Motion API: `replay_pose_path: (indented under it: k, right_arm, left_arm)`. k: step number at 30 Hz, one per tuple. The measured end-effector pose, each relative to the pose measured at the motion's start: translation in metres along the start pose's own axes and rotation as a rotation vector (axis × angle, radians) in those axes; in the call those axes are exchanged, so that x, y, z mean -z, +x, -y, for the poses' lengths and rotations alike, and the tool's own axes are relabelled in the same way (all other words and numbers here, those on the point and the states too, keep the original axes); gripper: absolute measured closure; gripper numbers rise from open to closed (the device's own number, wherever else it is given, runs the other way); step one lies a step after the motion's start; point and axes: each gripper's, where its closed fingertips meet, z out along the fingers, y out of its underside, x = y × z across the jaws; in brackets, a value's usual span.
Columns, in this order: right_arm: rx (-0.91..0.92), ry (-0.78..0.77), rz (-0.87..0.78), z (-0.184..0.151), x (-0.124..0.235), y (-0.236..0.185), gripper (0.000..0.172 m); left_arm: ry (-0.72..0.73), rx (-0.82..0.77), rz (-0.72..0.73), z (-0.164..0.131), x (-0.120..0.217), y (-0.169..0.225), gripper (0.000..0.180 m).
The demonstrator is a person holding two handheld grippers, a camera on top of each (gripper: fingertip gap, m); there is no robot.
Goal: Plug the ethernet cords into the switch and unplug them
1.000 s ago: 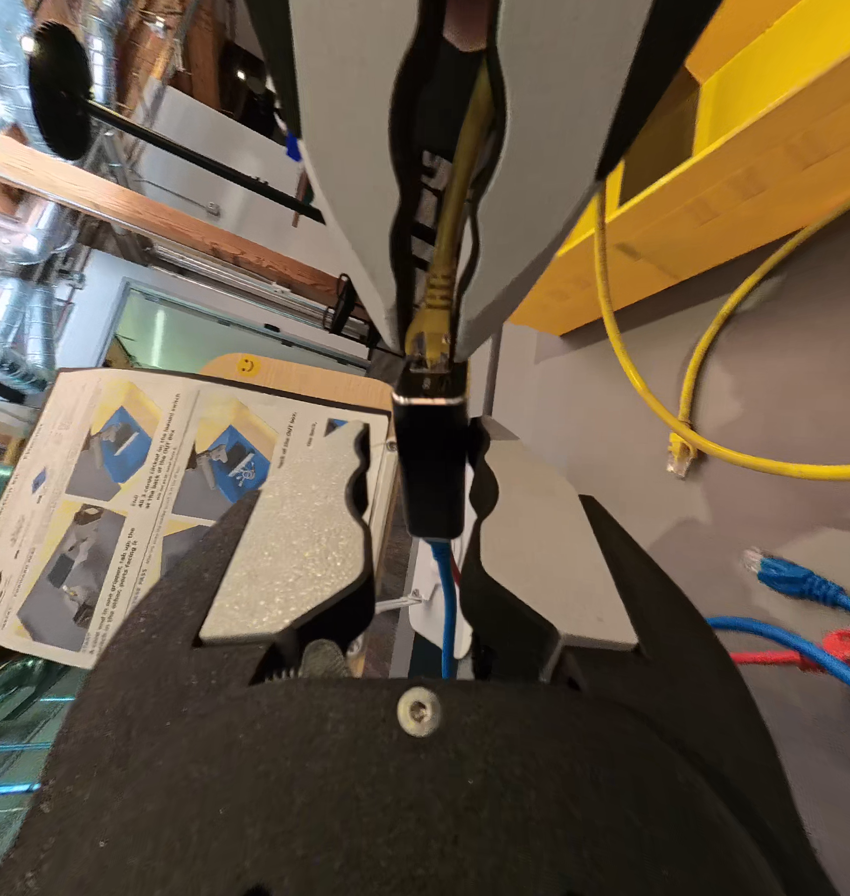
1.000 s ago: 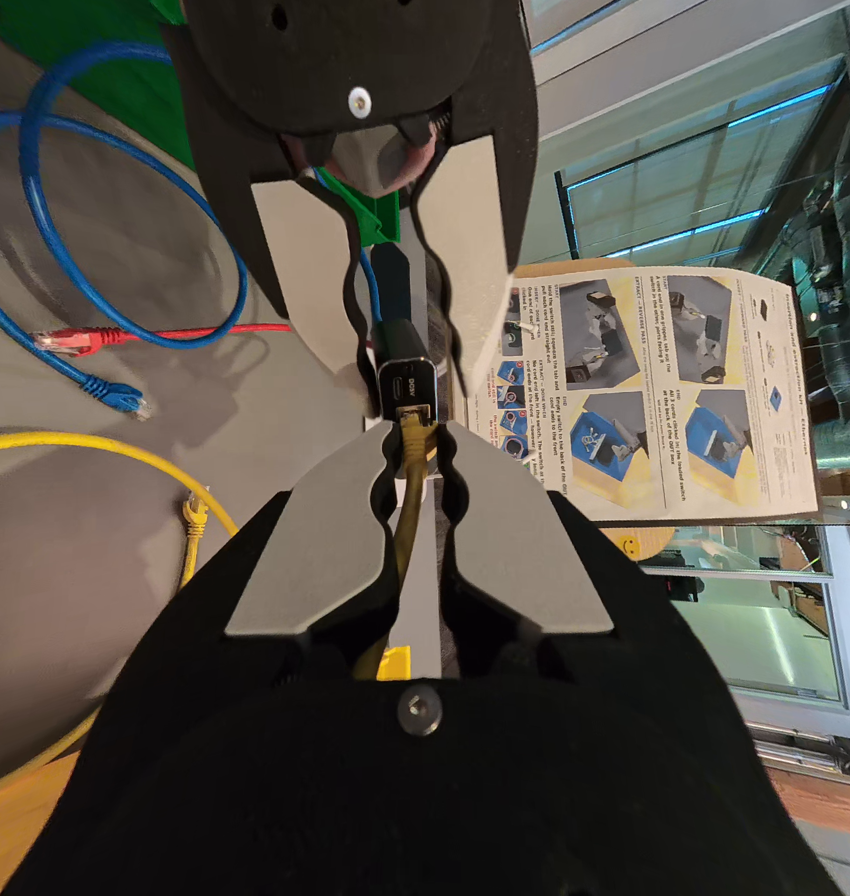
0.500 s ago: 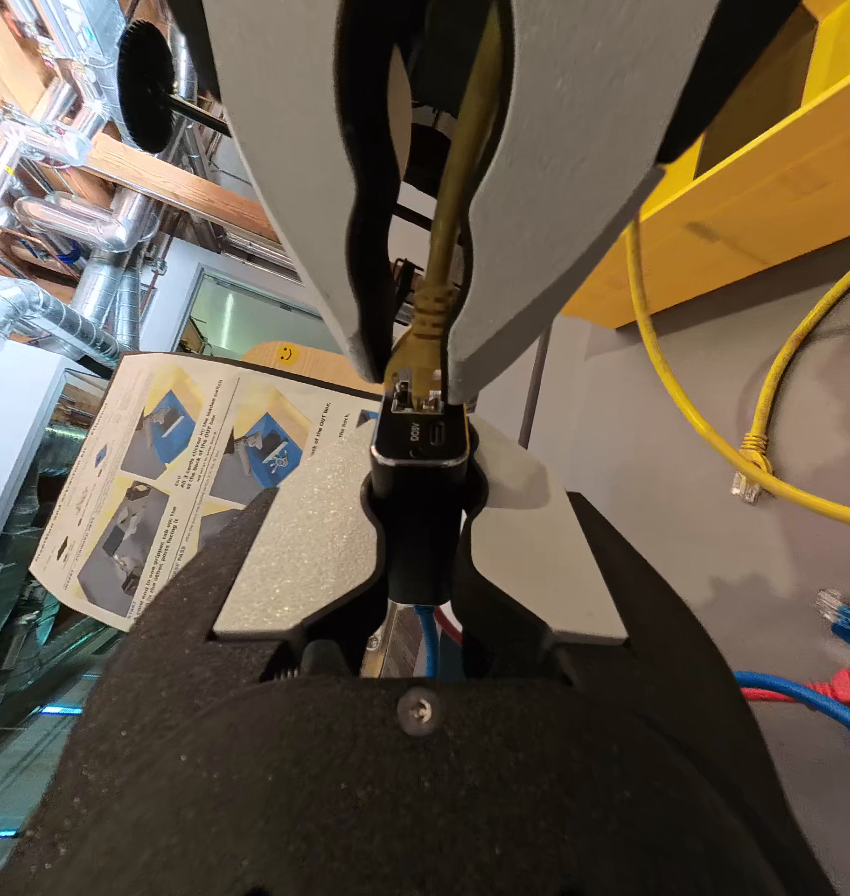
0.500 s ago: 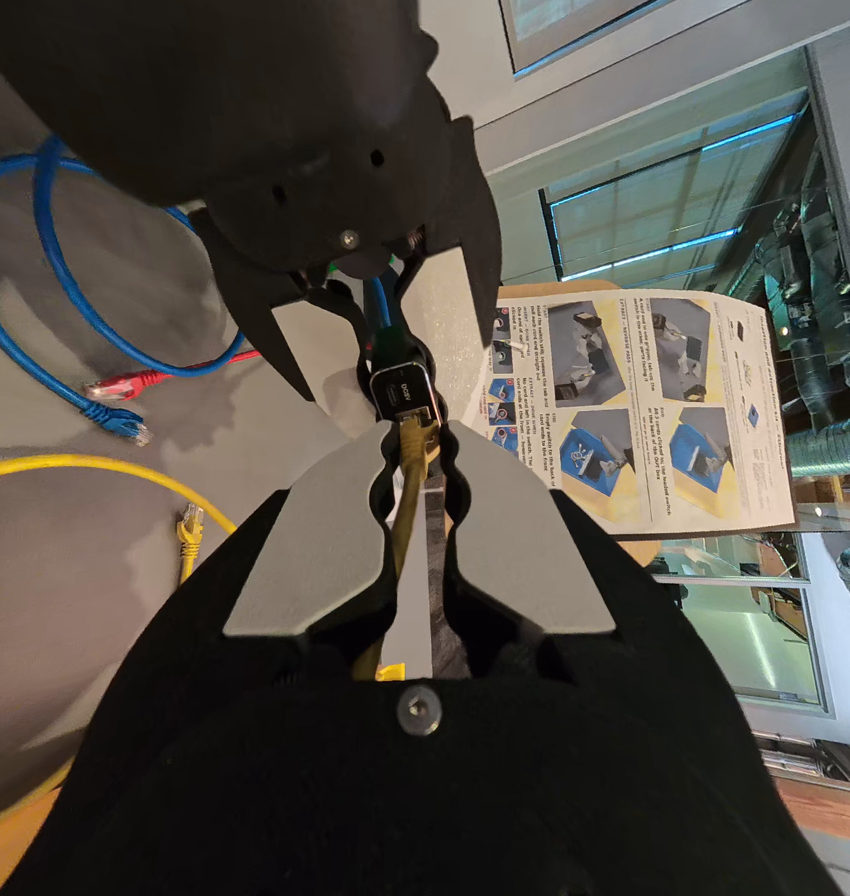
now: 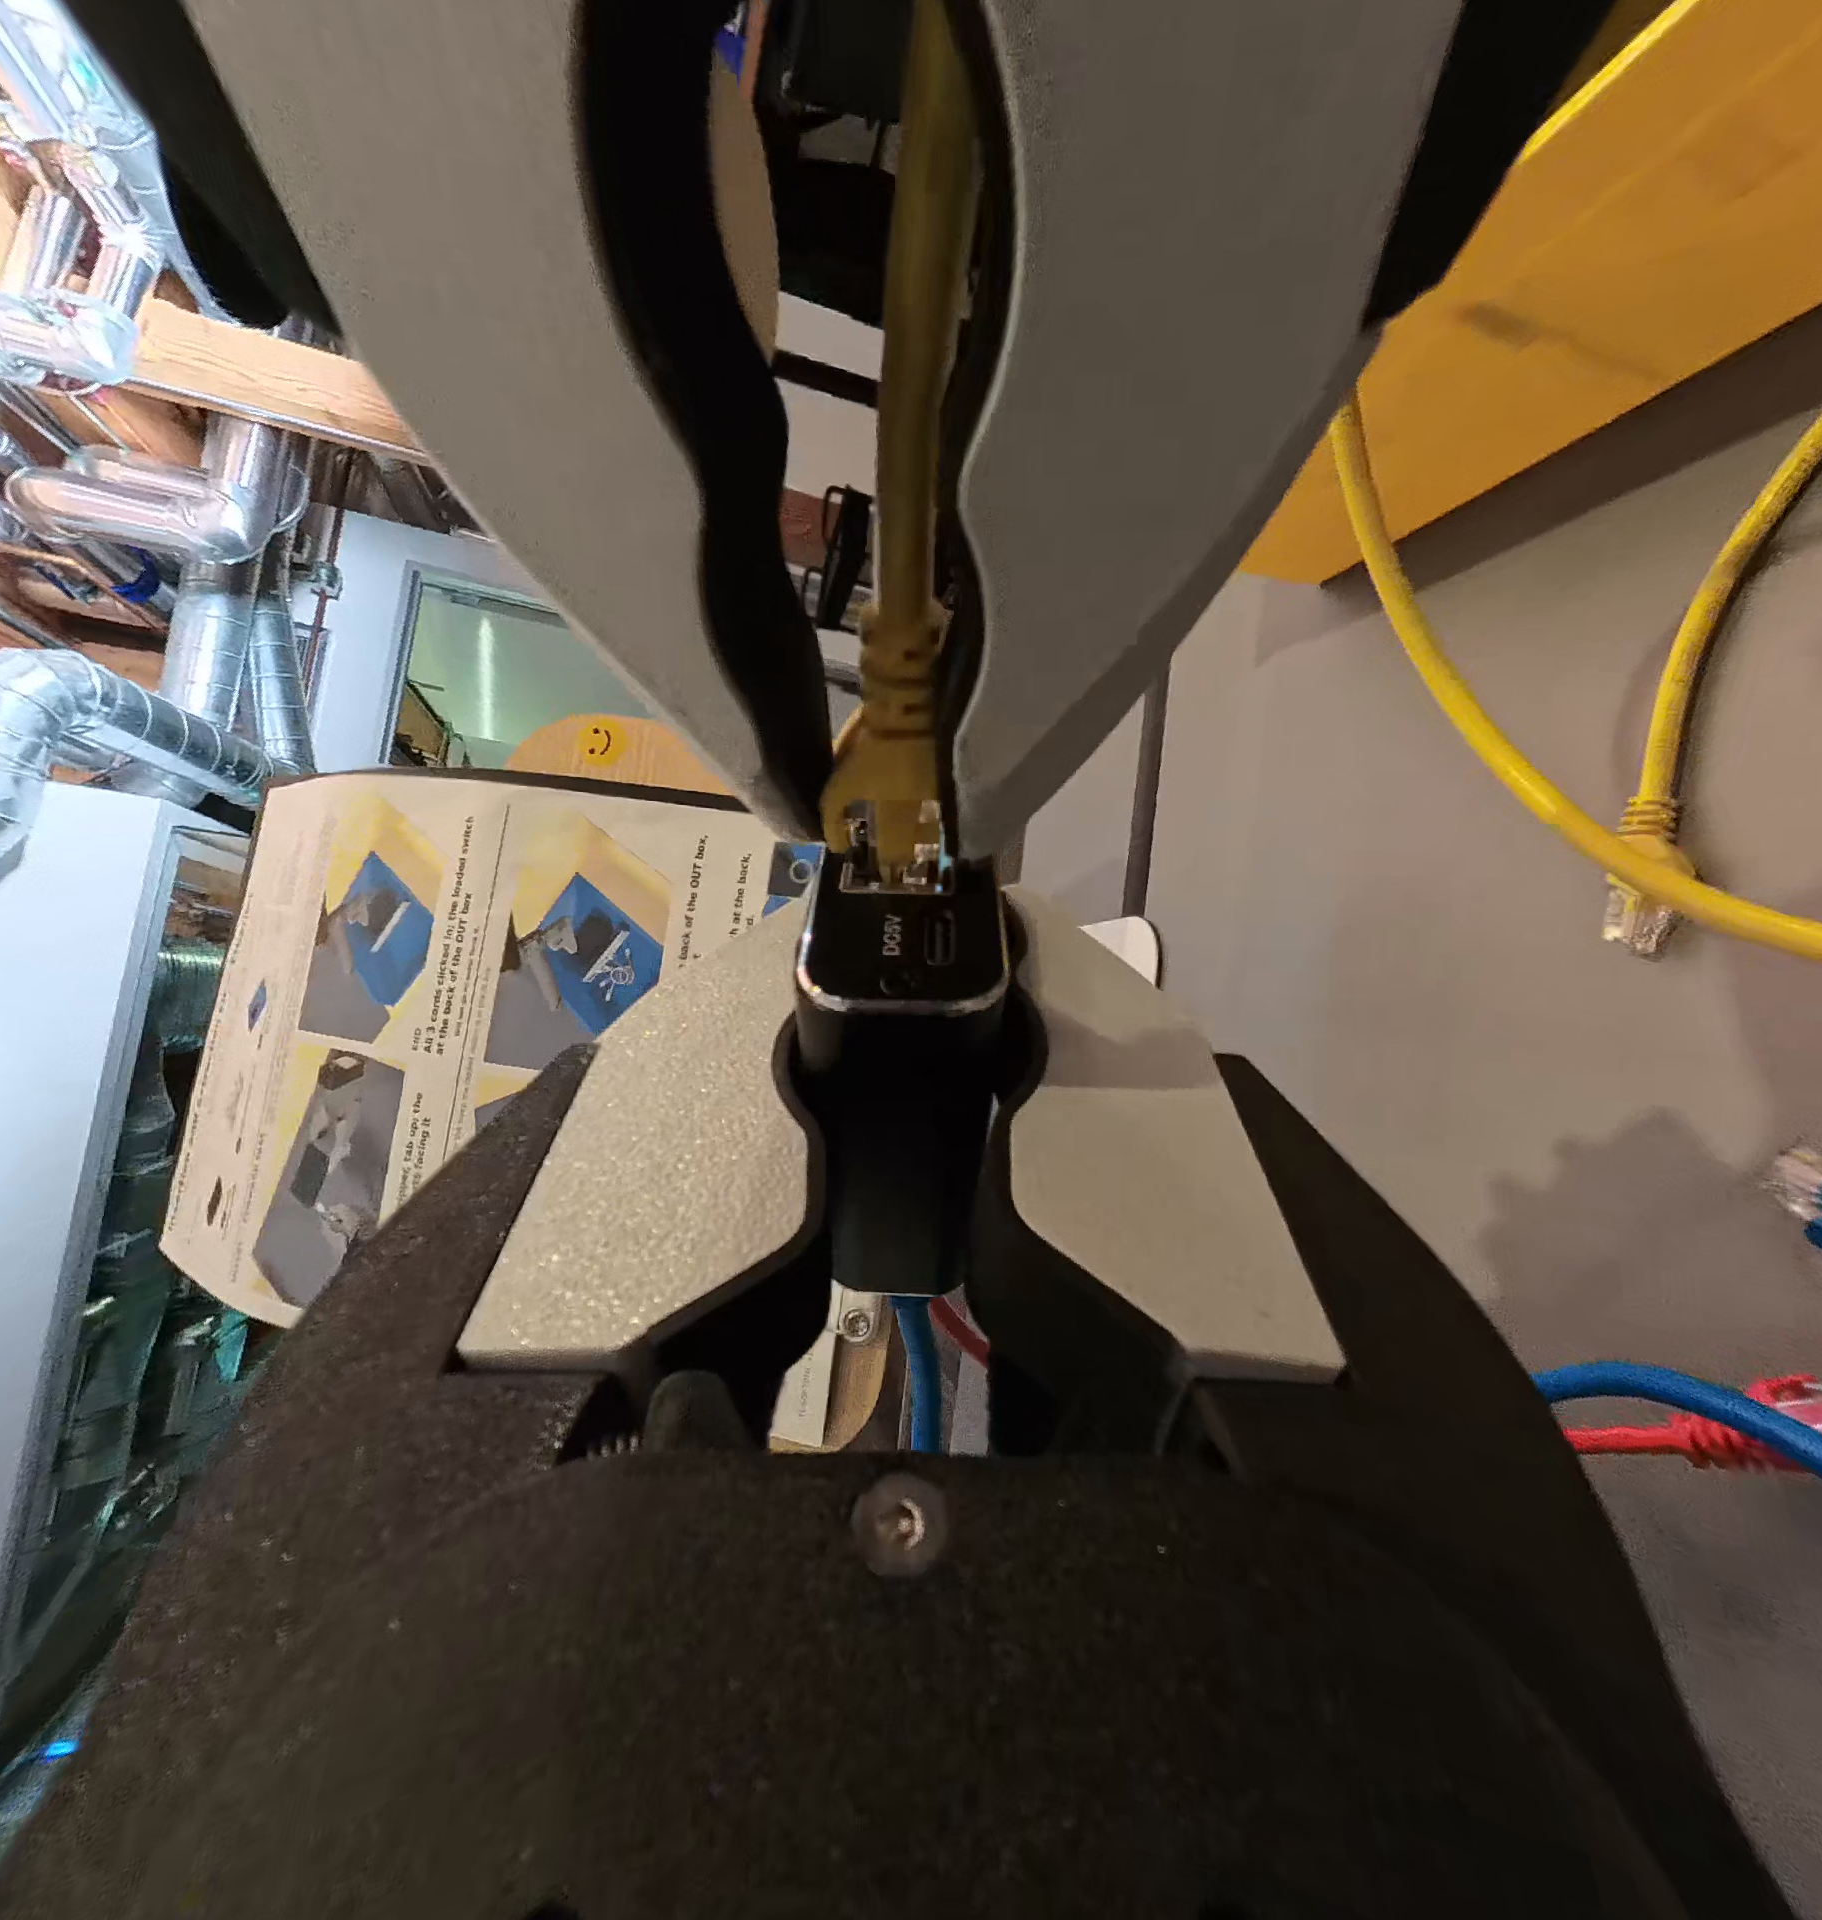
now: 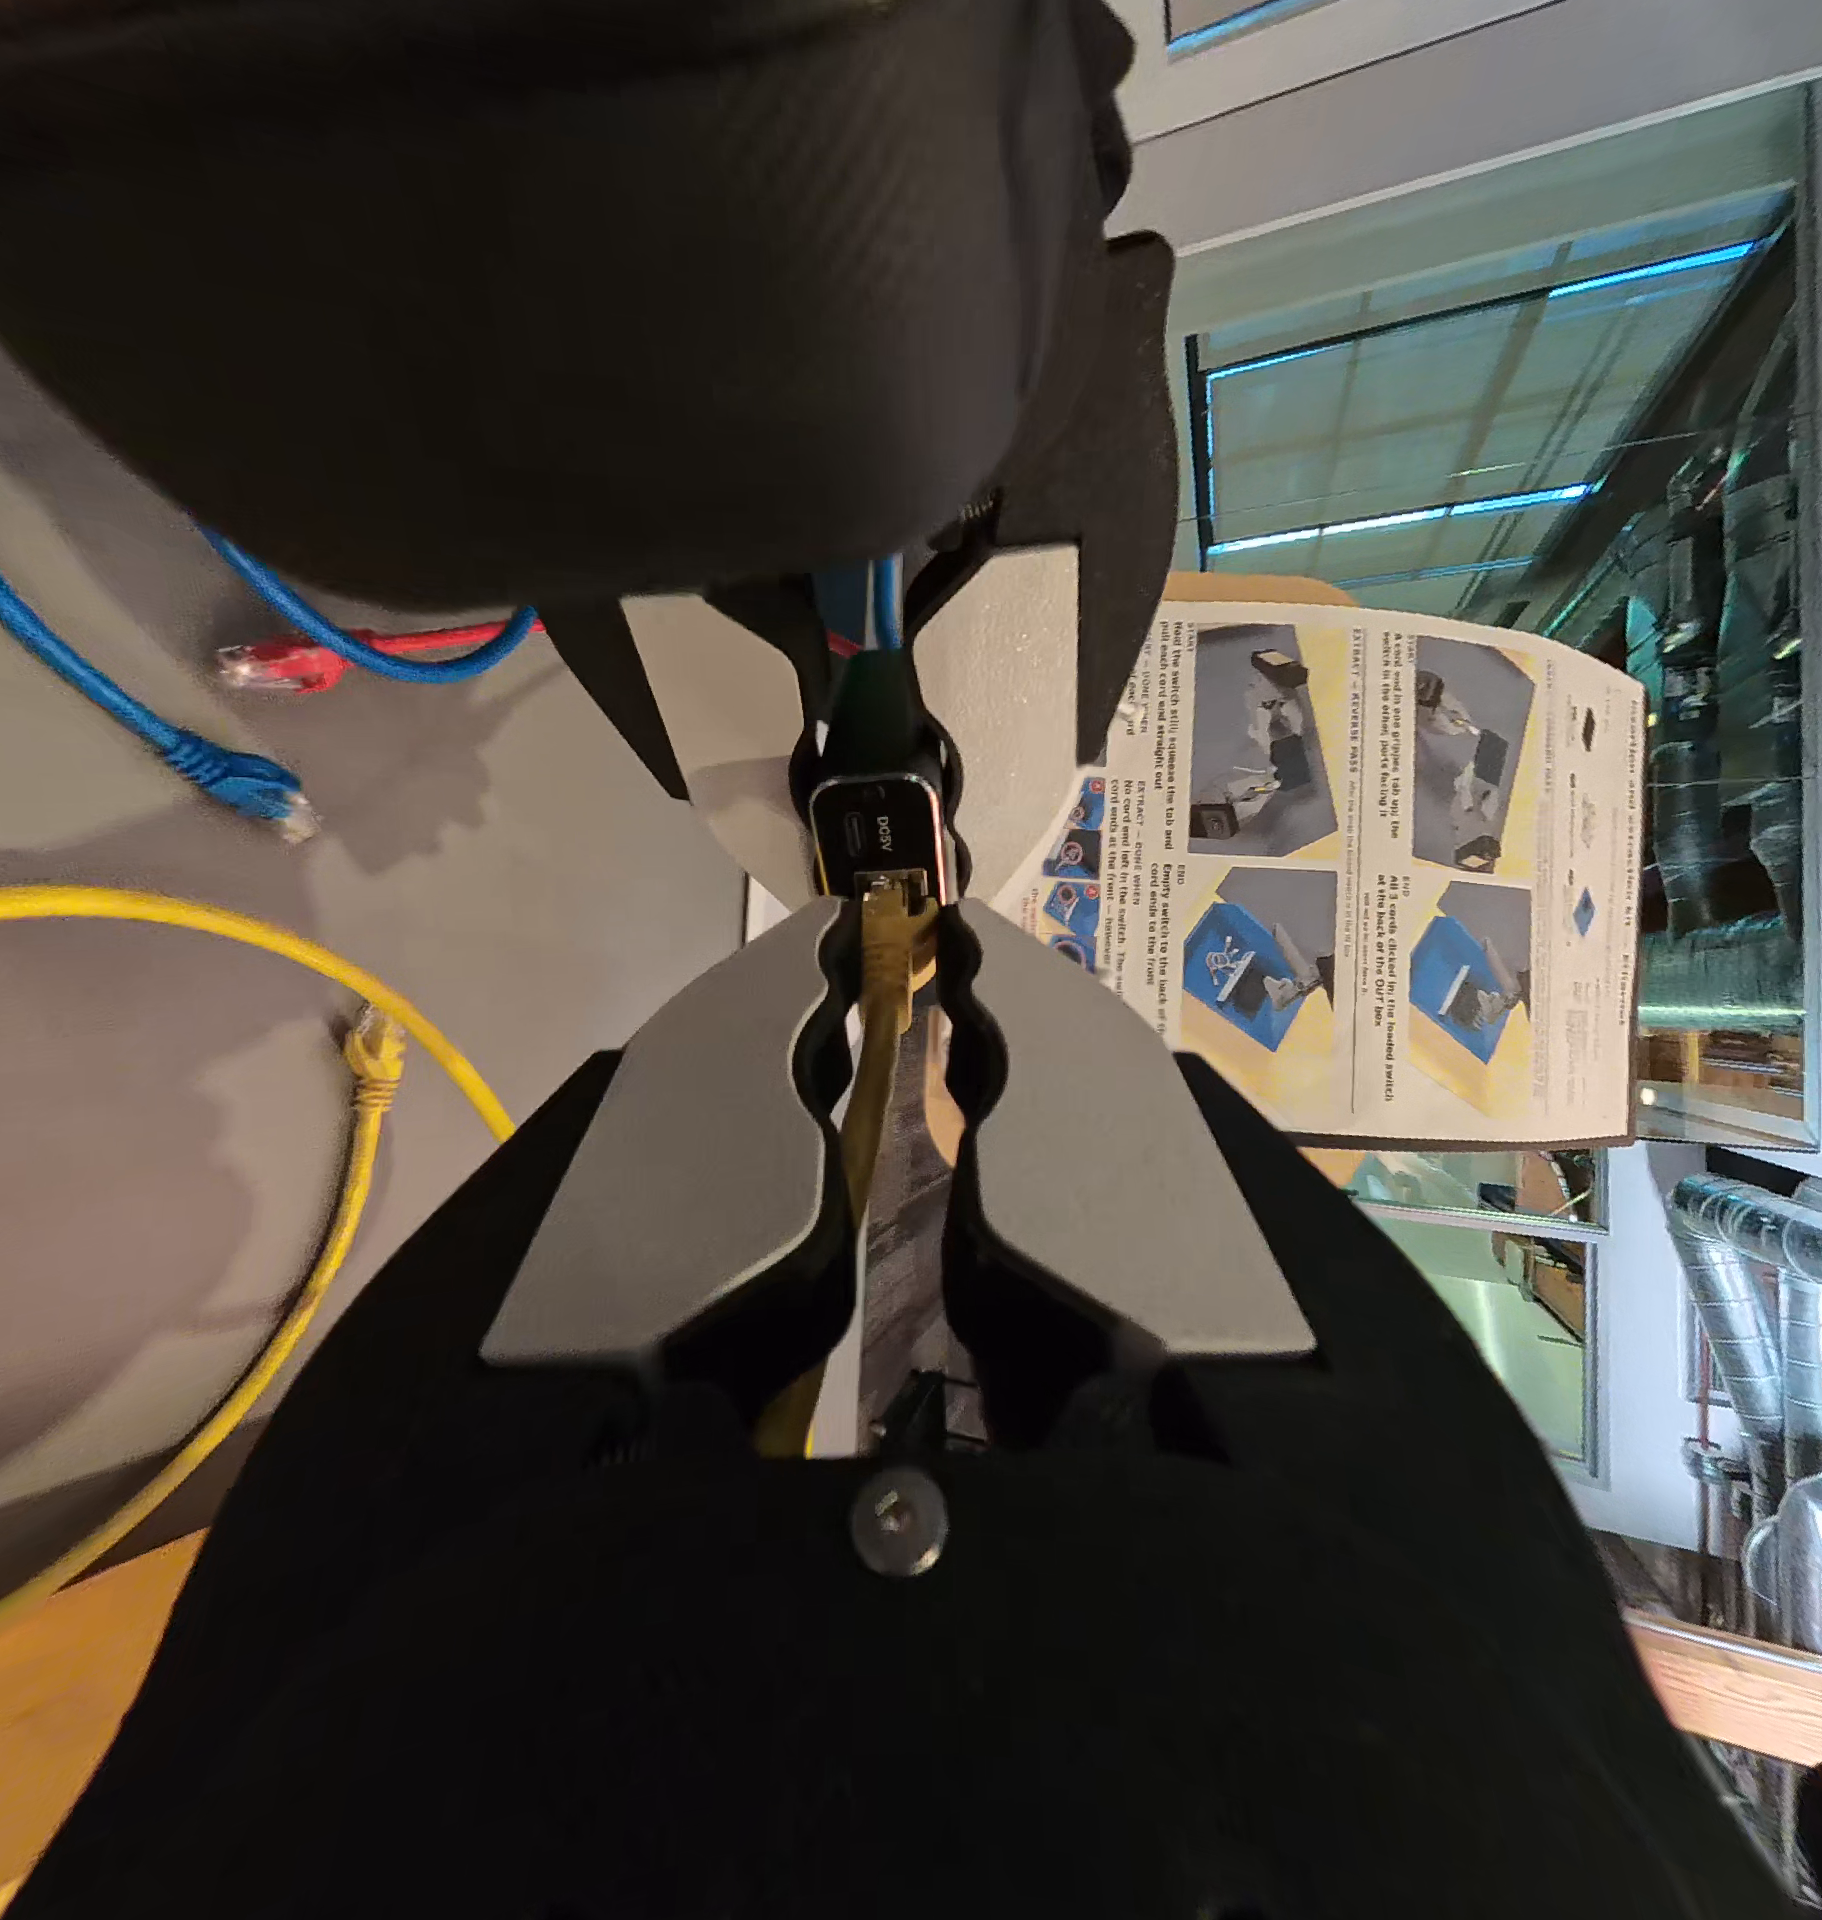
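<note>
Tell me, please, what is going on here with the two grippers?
The left gripper clamps a small black switch while the right gripper holds a yellow cord by its plug, which sits in the switch's port. A blue cord runs from the switch's other end. Loose yellow, blue and red cord ends lie on the grey table.

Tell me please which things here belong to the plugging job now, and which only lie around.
In use:
- black switch, clamped by the left gripper
- yellow ethernet cord, held in the right gripper, its plug at the switch port
- blue cord behind the switch

Lying about:
- loose yellow plug
- loose blue plug
- red plug
- instruction sheet
- yellow box
</note>
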Motion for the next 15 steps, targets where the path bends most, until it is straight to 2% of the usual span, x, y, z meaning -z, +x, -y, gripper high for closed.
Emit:
replay_pose_path:
  k: [15]
  right_arm:
    - [-0.098, 0.0, 0.15, -0.011, -0.008, -0.021, 0.156]
  left_arm:
    - [-0.039, 0.01, -0.118, -0.008, -0.011, 0.022, 0.153]
